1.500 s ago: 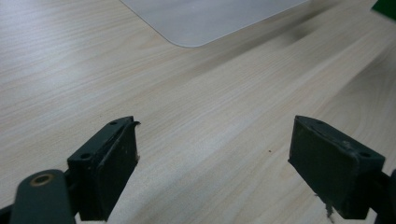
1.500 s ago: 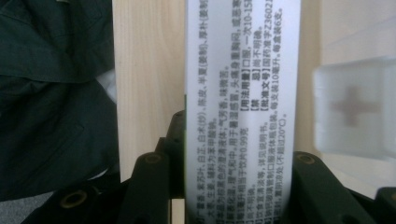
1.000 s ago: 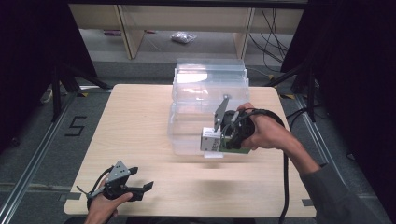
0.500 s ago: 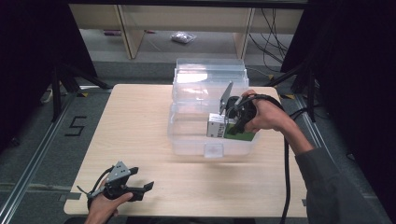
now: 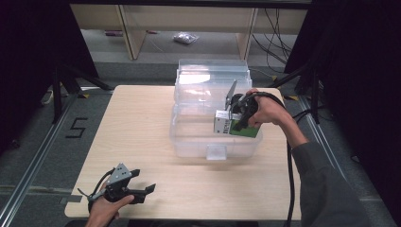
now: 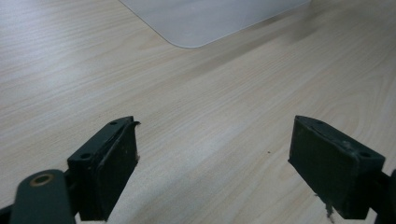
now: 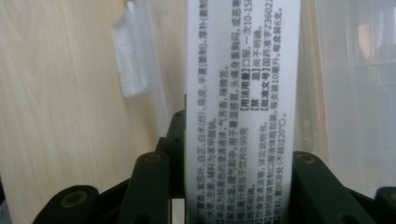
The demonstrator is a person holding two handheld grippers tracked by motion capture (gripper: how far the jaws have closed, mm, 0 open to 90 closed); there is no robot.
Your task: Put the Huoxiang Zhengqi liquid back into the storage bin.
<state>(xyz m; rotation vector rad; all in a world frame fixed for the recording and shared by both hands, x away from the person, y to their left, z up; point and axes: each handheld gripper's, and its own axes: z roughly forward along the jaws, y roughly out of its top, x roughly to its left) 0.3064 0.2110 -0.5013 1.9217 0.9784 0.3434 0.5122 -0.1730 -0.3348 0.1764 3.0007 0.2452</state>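
Note:
A white and green carton (image 5: 226, 125) with printed text (image 7: 243, 102) is held over the right half of the clear plastic box (image 5: 189, 142). My right gripper (image 5: 236, 118) is shut on the carton, its two black jaws pressing on both sides of the carton. My left gripper (image 5: 144, 191) rests near the table's front left edge. It is open, with bare wood between its black fingers (image 6: 109, 163).
The clear box's lid (image 5: 213, 75) stands open behind it. The box's front latch (image 5: 216, 152) faces the person. A light wooden table (image 5: 142, 123) holds everything. Shelving (image 5: 189, 19) and cables stand beyond the far edge.
My right gripper has carried the carton from the box's front wall up and over its right side. The left gripper has stayed put.

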